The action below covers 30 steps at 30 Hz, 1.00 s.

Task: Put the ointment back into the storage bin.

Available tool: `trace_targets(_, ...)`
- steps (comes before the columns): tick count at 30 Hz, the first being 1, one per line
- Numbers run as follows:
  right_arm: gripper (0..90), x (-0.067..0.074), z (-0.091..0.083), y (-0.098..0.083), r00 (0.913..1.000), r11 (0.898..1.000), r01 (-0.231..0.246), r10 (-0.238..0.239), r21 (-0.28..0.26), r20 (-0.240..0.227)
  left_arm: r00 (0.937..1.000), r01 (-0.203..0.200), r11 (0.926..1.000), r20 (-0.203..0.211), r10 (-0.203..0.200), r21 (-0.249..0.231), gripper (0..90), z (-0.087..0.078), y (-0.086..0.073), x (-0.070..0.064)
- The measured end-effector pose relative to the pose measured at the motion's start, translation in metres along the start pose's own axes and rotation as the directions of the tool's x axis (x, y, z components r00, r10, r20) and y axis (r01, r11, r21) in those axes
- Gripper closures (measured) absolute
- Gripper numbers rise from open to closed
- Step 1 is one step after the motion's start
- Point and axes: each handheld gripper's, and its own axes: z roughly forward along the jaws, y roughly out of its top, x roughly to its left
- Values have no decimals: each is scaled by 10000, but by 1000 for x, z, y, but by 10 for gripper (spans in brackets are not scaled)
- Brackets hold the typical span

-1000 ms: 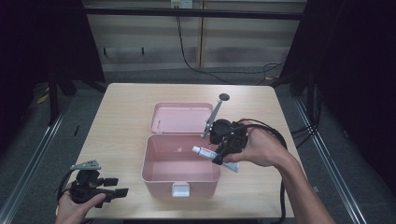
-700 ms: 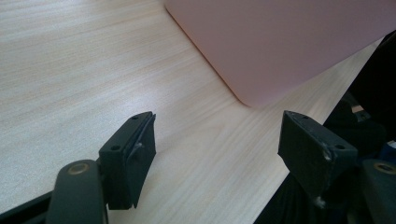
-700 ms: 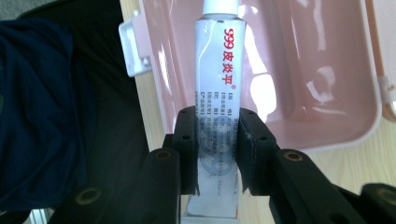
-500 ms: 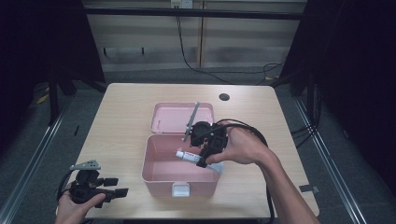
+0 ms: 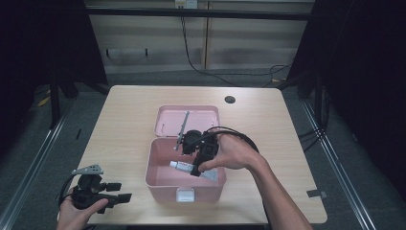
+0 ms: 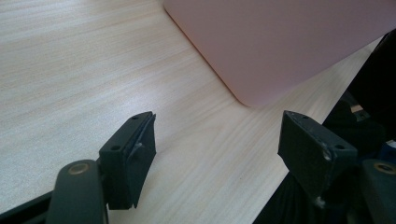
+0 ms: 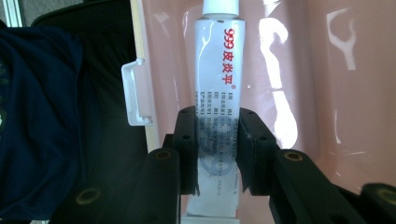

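Observation:
An open pink box (image 5: 163, 181) sits mid-table with its lid (image 5: 201, 115) lying flat behind it. My right gripper (image 5: 196, 168) is shut on a white tube (image 5: 181, 166) with red print and holds it low over the inside of the box. In the right gripper view the tube (image 7: 218, 79) points away from me, cap end far, with the right gripper (image 7: 218, 151) clamping its lower part above the pink box floor (image 7: 322, 93). My left gripper (image 5: 120, 191) rests at the table's front left, open. In the left gripper view the left gripper (image 6: 217, 144) holds nothing, and the box wall (image 6: 280, 42) lies ahead.
The box's white latch (image 5: 186, 194) faces the front edge and shows as the latch (image 7: 137, 93) in the right gripper view. A round cable hole (image 5: 230, 99) is at the back right of the wooden table (image 5: 119, 124). Dark floor and rails surround it.
My right gripper has carried the tube leftward and down, from above the box's right rim to inside the box. The left gripper has stayed in place.

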Motion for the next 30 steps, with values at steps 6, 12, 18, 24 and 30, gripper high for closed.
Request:
trace_targets(6, 716, -3, 14, 2, 9997, 9999, 126, -125, 67, -227, 10000, 2, 10000, 27, -2, 50, 276, 1, 0, -1)
trace_targets(12, 716, -6, 26, 3, 9990, 9998, 133, -127, 128, -435, 10000, 4, 10000, 33, -4, 51, 276, 1, 0, -1)
trace_targets(18, 716, -8, 40, 2, 9978, 9997, 168, -157, 164, -651, 9999, -103, 9999, 20, 102, 98, 279, 1, 0, -1)
trace_targets(24, 716, -11, 54, 3, 9959, 9996, 171, -149, 246, -891, 9999, -97, 9999, 33, 96, 93, 279, 1, 0, -1)
trace_targets(30, 716, -12, 64, 6, 9945, 9992, 242, -207, 330, -1025, 10000, -71, 10000, 67, 70, 62, 280, 1, 0, 0)
